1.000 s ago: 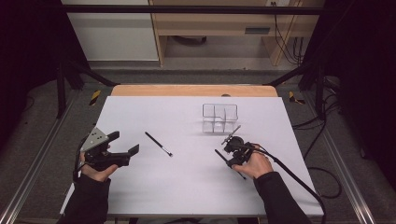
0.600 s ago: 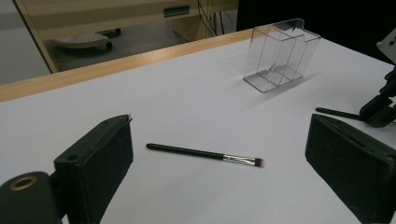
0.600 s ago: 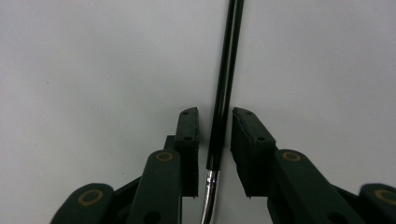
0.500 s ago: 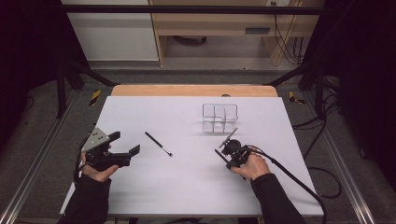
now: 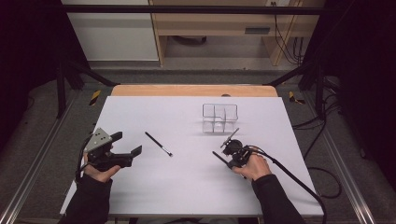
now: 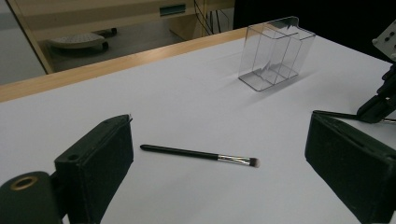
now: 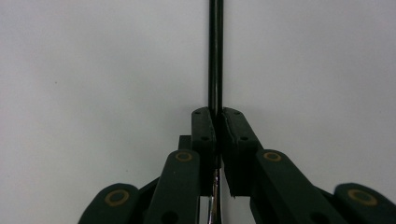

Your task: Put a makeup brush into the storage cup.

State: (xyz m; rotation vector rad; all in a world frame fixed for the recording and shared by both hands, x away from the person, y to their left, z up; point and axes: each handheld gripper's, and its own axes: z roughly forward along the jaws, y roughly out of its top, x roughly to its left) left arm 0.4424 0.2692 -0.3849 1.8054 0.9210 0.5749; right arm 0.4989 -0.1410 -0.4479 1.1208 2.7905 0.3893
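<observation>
**Brush clamped in right jaws, organiser next**

Brush [image 5: 229,138] sits centre-right of the high view, held by the right gripper [image 5: 227,150], whose jaws have just been closing and now pinch its black handle; the tip angles up toward the clear organiser [image 5: 220,118].

Left to right: left gripper [image 5: 126,148] hovers at lower left, jaws wide, nothing between them. Second brush [image 5: 158,143] lies flat left of centre, apart from both grippers.

Looks like the grasp step is done. Next probably: lift, tip upright, drop into a compartment. The thin walls may snag.

Bench [image 5: 187,186] is bare around the grip. The organiser sits near the far wooden edge, so come in from the near side.
</observation>
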